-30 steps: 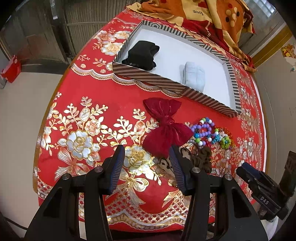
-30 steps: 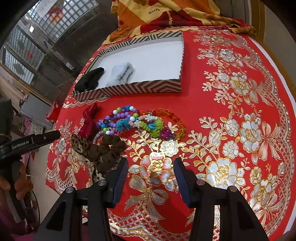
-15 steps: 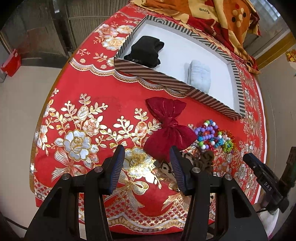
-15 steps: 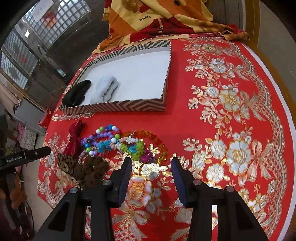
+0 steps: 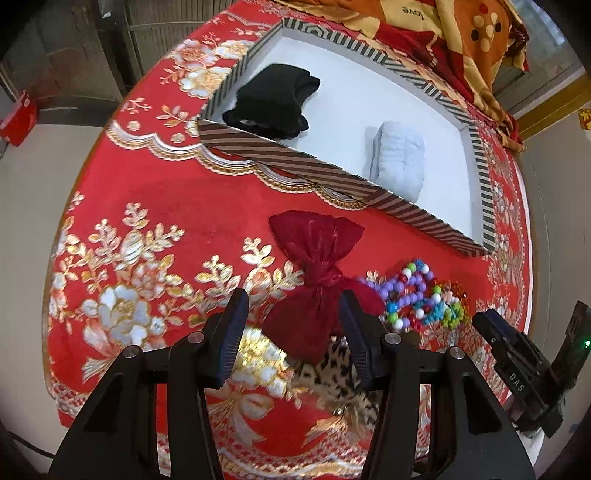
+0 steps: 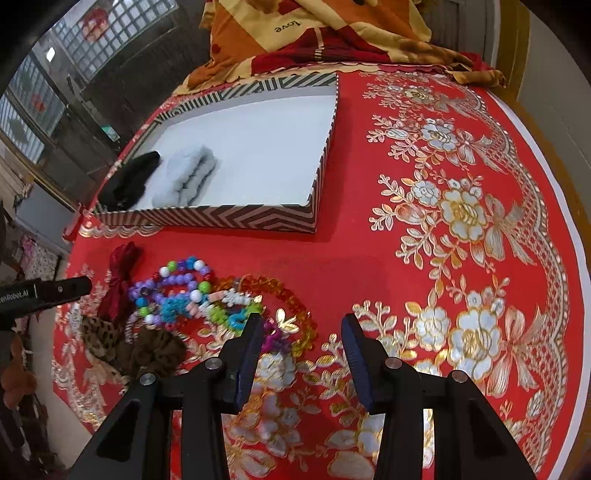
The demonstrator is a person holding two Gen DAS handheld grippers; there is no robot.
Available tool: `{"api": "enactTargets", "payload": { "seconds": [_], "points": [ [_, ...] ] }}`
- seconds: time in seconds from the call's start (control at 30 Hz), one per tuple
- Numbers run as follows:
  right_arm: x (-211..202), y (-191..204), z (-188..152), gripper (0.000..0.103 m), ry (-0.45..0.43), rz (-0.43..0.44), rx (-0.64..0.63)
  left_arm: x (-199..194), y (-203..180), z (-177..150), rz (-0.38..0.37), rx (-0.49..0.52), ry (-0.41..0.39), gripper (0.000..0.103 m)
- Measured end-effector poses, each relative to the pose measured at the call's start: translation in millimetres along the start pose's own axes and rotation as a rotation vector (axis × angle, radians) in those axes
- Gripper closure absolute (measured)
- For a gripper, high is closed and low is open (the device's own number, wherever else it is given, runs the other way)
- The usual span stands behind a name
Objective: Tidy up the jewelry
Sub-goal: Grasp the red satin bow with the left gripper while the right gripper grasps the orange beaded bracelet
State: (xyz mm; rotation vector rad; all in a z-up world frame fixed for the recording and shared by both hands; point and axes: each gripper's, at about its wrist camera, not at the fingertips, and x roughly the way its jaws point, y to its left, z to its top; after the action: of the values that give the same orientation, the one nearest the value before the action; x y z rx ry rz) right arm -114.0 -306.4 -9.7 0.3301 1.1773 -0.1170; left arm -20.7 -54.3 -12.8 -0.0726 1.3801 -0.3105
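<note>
**Two hand-held grippers poised over a jewelry heap on a red bench**

We see, in the left wrist view, our left hand-held gripper (image 5: 291,334) with its jaws spread wide at the lower centre of the frame, the lower lobe of a dark red velvet bow (image 5: 317,273) showing between them; whether the pads touch it we cannot tell. Just below the bow lies a leopard-print scrunchie (image 5: 332,373), and to the right a tangle of coloured bead bracelets (image 5: 417,295). In the upper half sits a striped tray (image 5: 295,158) holding a black scrunchie (image 5: 273,101) and a pale grey scrunchie (image 5: 399,162), well apart from each other.

In the right wrist view, our right hand-held gripper (image 6: 301,349) stands parted at the lower centre with only the red and gold tablecloth (image 6: 461,229) between its fingers. Its left finger sits just beside the right edge of the bracelets (image 6: 207,299), near an amber bead strand (image 6: 295,306). The tray (image 6: 221,218) fills the upper left of the frame, and a patterned blanket (image 6: 332,33) lies beyond it.
</note>
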Motion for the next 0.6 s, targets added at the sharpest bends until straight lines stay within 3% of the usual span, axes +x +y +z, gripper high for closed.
{"api": "enactTargets", "payload": {
  "seconds": [0.47,0.53,0.6],
  "points": [
    [24,16,8,0.077,0.029,-0.062,-0.129,34,-13,22,0.055,0.040,0.030,0.052],
    [25,17,9,0.089,0.022,-0.084,-0.149,38,-14,22,0.059,0.047,0.038,0.052],
    [25,14,10,0.093,0.017,-0.087,-0.162,41,-17,22,0.071,0.061,0.039,0.053]
  ]
}}
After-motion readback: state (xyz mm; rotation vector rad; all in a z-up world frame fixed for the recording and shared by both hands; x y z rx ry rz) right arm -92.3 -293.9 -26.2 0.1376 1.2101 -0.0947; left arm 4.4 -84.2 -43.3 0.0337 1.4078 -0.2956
